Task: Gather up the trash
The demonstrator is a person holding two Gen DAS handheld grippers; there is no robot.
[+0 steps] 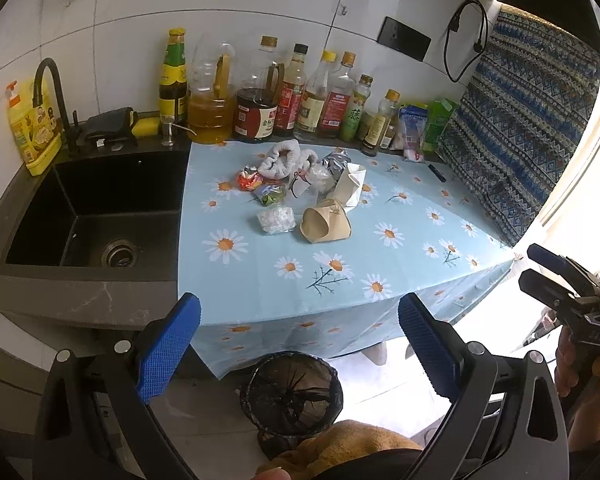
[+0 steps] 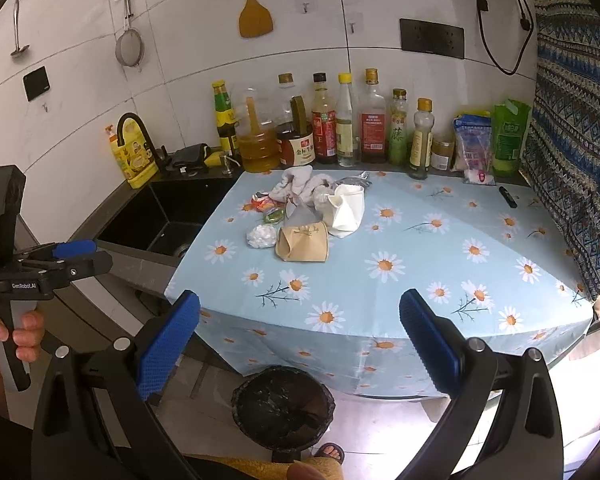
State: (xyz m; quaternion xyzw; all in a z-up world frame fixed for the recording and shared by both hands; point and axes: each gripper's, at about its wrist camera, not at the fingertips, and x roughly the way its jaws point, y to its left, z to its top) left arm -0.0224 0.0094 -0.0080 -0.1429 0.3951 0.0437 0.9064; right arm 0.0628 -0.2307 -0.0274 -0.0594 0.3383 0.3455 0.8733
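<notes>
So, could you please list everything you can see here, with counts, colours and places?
Trash pile: one, mixed; brown and white paper cups, wrappers, white cloth; middle of tablecloth.
Tablecloth: one, light blue with daisies; covers counter.
Bin: one, black-lined; floor, before counter.
Bottles: about nine; against wall.
Sink: one, black; left of the cloth.
Spatula: one, wooden; hangs on wall.
Left gripper: open, empty.
Right gripper: open, empty.

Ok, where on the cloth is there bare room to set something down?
Free: the front of the tablecloth, from the brown paper cup to the near edge, and the right side toward the patterned curtain. Crowded: the trash pile and the bottle row behind it.
</notes>
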